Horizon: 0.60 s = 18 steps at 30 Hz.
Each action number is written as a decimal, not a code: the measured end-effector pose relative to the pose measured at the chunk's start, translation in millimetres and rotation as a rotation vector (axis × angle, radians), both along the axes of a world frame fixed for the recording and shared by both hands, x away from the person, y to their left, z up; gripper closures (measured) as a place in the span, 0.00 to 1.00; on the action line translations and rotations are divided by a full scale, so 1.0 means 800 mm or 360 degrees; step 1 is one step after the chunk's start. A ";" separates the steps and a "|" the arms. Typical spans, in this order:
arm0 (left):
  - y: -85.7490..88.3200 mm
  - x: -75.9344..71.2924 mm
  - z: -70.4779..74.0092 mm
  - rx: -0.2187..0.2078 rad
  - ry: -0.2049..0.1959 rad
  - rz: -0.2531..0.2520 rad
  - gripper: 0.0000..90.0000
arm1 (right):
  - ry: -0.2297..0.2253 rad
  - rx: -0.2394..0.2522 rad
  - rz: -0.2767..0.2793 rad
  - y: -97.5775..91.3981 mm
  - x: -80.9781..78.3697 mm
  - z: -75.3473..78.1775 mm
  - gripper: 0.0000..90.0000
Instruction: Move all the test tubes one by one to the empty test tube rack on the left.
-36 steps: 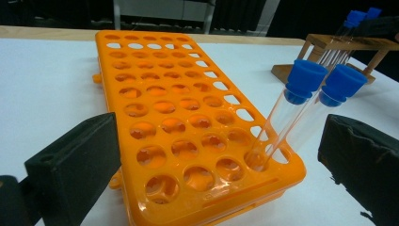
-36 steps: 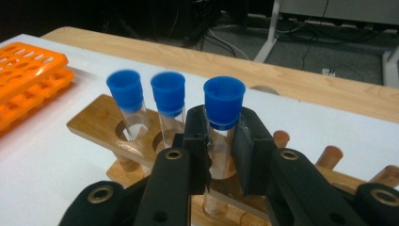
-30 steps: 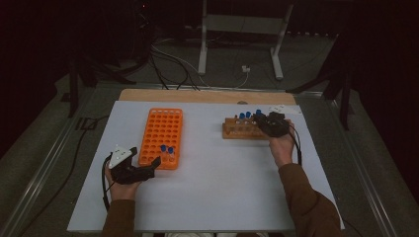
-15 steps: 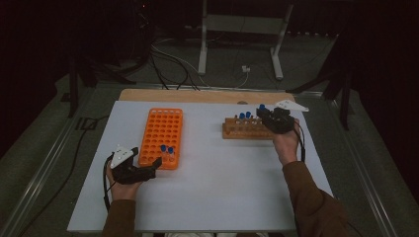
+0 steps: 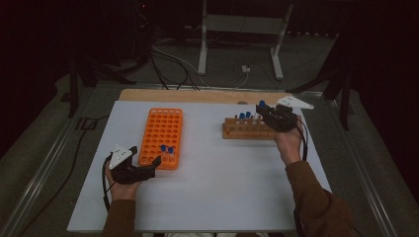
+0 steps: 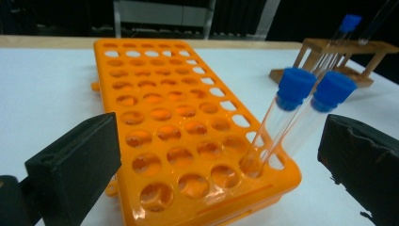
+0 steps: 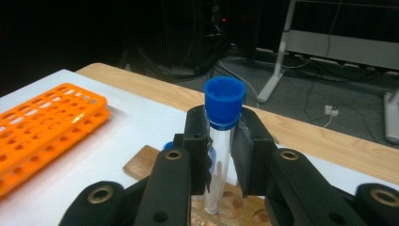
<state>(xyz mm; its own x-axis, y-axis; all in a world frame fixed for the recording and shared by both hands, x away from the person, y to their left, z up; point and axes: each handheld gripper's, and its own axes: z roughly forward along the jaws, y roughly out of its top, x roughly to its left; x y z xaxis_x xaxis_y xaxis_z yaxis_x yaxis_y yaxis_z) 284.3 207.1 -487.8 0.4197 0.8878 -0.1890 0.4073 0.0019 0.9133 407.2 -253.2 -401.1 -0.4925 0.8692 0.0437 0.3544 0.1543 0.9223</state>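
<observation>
Two blue-capped tubes (image 5: 166, 152) already stand in the orange rack (image 5: 160, 137), and more wait in the wooden rack (image 5: 247, 131). The right gripper (image 7: 221, 155) pinches one tube (image 7: 221, 141) just above the wooden rack; the left gripper (image 6: 221, 155) waits wide open beside the orange rack

An orange rack (image 6: 188, 136) lies on the white table (image 6: 47, 89), its near end between the left gripper's (image 6: 221, 165) two wide-apart black jaws. Two blue-capped tubes (image 6: 282, 117) lean in the rack's near right corner. Beyond the rack's far right end stands a wooden rack (image 6: 348, 54) holding another capped tube.
</observation>
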 end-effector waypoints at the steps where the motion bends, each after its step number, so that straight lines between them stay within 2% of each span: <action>1: -0.001 -0.001 0.001 -0.0013 -0.0006 0.0007 0.01 | 0.0003 0.0002 0.0007 0.001 -0.001 0.000 0.86; 6: -0.006 -0.005 0.014 -0.0010 -0.0085 0.0053 0.01 | 0.0025 0.0036 0.0064 0.006 -0.008 -0.002 0.85; 11: -0.015 -0.013 0.040 -0.0005 -0.0200 0.0104 0.02 | 0.0054 0.0051 0.0118 0.011 -0.015 -0.003 0.85; 14: -0.027 -0.015 0.052 0.0010 -0.0247 0.0083 0.02 | 0.0064 0.0061 0.0150 0.014 -0.020 -0.001 0.85; 18: -0.048 -0.014 0.062 0.0037 -0.0256 0.0008 0.02 | 0.0075 0.0047 0.0196 0.024 -0.026 0.001 0.85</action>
<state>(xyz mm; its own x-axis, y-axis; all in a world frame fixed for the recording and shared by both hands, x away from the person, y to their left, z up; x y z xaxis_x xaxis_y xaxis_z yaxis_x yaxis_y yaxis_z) 272.9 169.1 -438.5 0.4384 0.8933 -0.0993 0.2560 -0.0182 0.9665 386.2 -234.0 -400.2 -0.5922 0.8003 0.0939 0.3775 0.1726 0.9098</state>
